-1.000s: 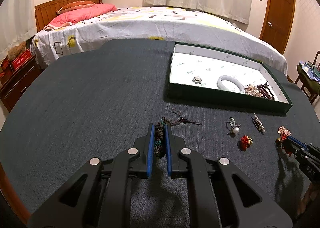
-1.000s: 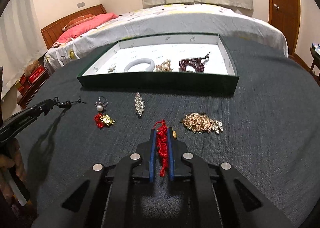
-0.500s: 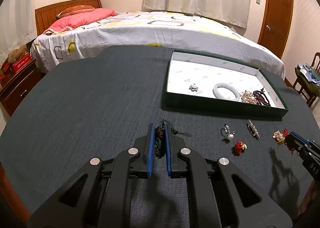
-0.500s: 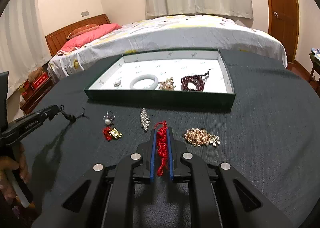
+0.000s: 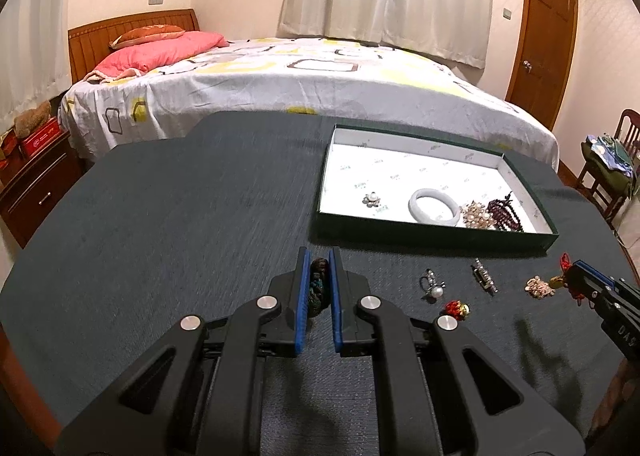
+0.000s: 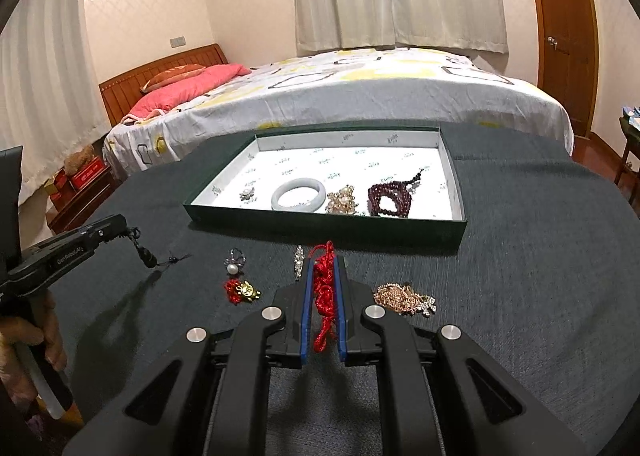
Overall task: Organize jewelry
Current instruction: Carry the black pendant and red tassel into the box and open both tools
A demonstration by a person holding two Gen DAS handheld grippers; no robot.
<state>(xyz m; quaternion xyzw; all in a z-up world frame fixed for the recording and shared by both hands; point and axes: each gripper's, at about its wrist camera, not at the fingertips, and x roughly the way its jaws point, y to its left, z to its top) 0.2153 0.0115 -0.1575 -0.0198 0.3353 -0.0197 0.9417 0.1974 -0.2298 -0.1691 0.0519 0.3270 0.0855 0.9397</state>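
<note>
Both grippers are lifting off the worktop point(image 5: 160, 215), left gripper point(image 5: 319, 280) clamping a dark braided cord point(image 5: 319, 288), right gripper point(image 6: 324, 284) clamping a red cord point(image 6: 324, 288), with the tray point(image 6: 320, 220) waiting ahead of both jaws.

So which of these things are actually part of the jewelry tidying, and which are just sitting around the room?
Part of the job:
- green tray with white lining
- red knotted cord in the right gripper
- dark braided cord in the left gripper
- gold chain pile
- pearl ring
- red-and-gold charm
- crystal brooch

Just lying about:
- bed
- pink pillow
- wooden door
</note>
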